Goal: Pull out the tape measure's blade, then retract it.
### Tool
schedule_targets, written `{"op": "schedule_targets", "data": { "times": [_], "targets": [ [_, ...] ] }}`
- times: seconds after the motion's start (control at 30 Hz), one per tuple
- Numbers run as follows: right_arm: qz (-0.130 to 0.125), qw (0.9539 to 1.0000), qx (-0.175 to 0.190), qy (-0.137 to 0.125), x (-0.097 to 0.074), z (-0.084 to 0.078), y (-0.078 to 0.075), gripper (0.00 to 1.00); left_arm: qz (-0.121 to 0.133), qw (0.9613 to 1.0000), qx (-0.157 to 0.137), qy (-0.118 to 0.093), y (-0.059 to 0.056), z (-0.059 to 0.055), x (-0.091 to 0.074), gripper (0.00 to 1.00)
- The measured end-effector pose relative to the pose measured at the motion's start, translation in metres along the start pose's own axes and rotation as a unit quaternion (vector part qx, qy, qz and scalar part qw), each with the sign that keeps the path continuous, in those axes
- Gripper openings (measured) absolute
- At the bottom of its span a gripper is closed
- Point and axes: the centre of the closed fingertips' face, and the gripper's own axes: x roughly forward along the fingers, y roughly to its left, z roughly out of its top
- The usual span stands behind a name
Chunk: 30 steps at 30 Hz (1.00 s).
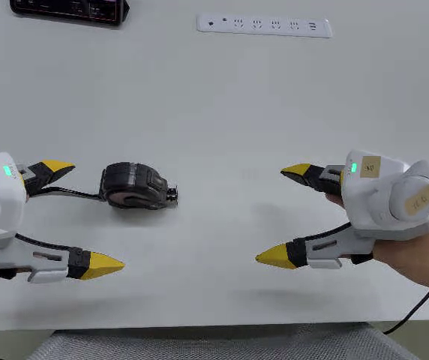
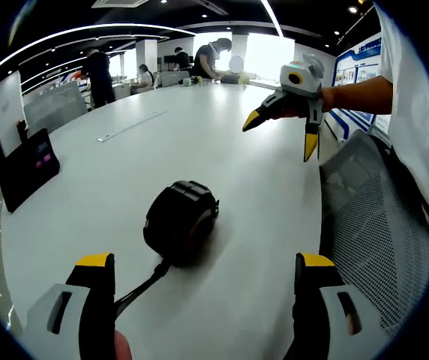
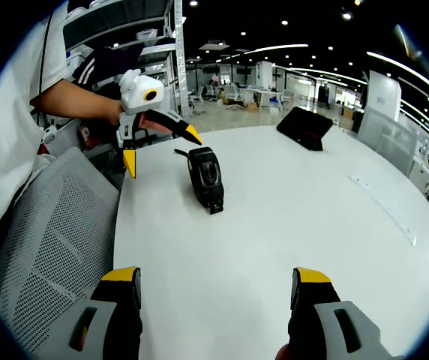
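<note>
A black tape measure (image 1: 135, 186) lies on the white table (image 1: 222, 97), its blade tip facing right and a black wrist strap trailing left. In the left gripper view the tape measure (image 2: 181, 219) sits just ahead of the jaws; in the right gripper view the tape measure (image 3: 205, 175) lies farther off. My left gripper (image 1: 87, 217) is open at the left, a short way from the case, holding nothing. My right gripper (image 1: 286, 216) is open at the right, well apart from the tape. The right gripper (image 2: 283, 127) and the left gripper (image 3: 158, 146) face each other across it.
A white power strip (image 1: 264, 25) lies at the back of the table, and a black device (image 1: 70, 9) sits at the far left corner. A grey mesh chair (image 1: 199, 343) is below the near table edge. People stand at far desks (image 2: 199, 64).
</note>
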Motion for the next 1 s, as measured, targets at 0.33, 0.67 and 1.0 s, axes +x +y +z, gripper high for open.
{"op": "schedule_targets", "data": {
  "times": [0.33, 0.67, 1.0],
  "targets": [
    [0.012, 0.9997, -0.018, 0.012, 0.006, 0.004, -0.003, 0.81, -0.006, 0.999, 0.036, 0.024, 0.009, 0.003, 0.005, 0.86],
    [0.024, 0.9993, -0.023, 0.015, 0.011, 0.007, -0.006, 0.8, -0.021, 0.9976, 0.035, 0.055, 0.017, 0.002, 0.014, 0.83],
    [0.035, 0.9987, -0.03, 0.023, 0.02, 0.009, -0.009, 0.79, -0.039, 0.9955, 0.044, 0.074, 0.02, 0.006, 0.021, 0.77]
  ]
}}
